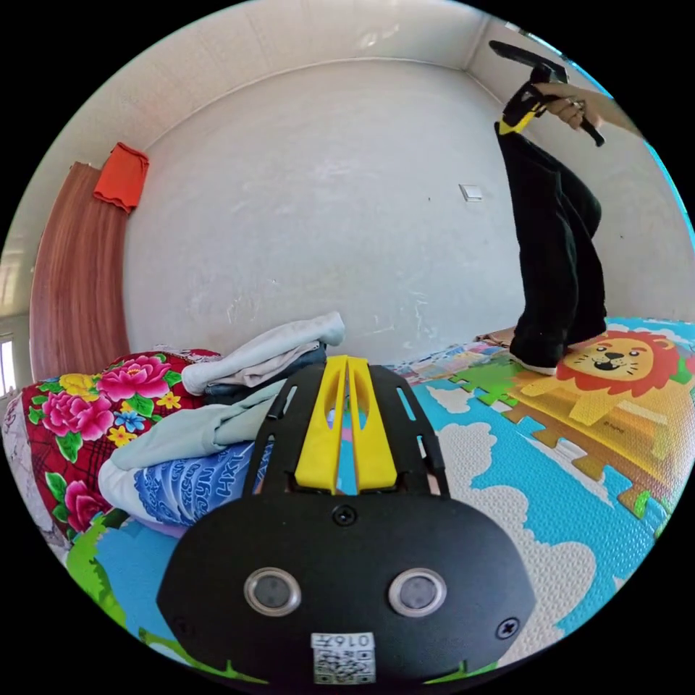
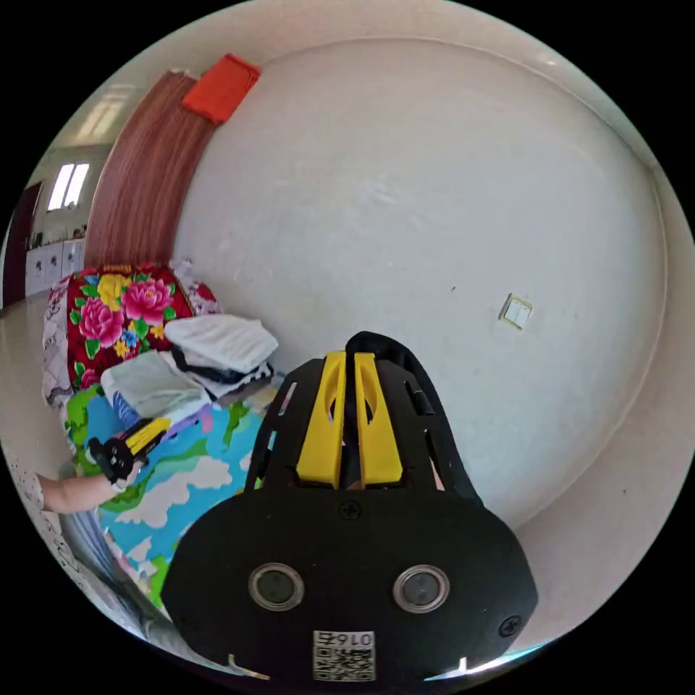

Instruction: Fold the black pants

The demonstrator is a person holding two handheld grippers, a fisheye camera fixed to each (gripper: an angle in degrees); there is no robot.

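1. Black pants (image 1: 554,239) hang full length from the right hand-held gripper (image 1: 523,116), raised high, likely to let them drop straight; their hems touch the play mat (image 1: 507,463).
2. Folded clothes (image 1: 246,376) sit stacked beside a flowered quilt (image 1: 79,420); no containers.
3. Right jaws pinch the black cloth.
4. Left hand-held gripper (image 1: 346,420): jaws nearly together, holding nothing.

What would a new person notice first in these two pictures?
Probably the black pants, hanging high from the right hand-held gripper against the white wall, their lower end touching the bright lion play mat. Next, the pile of folded clothes beside the red floral blanket.
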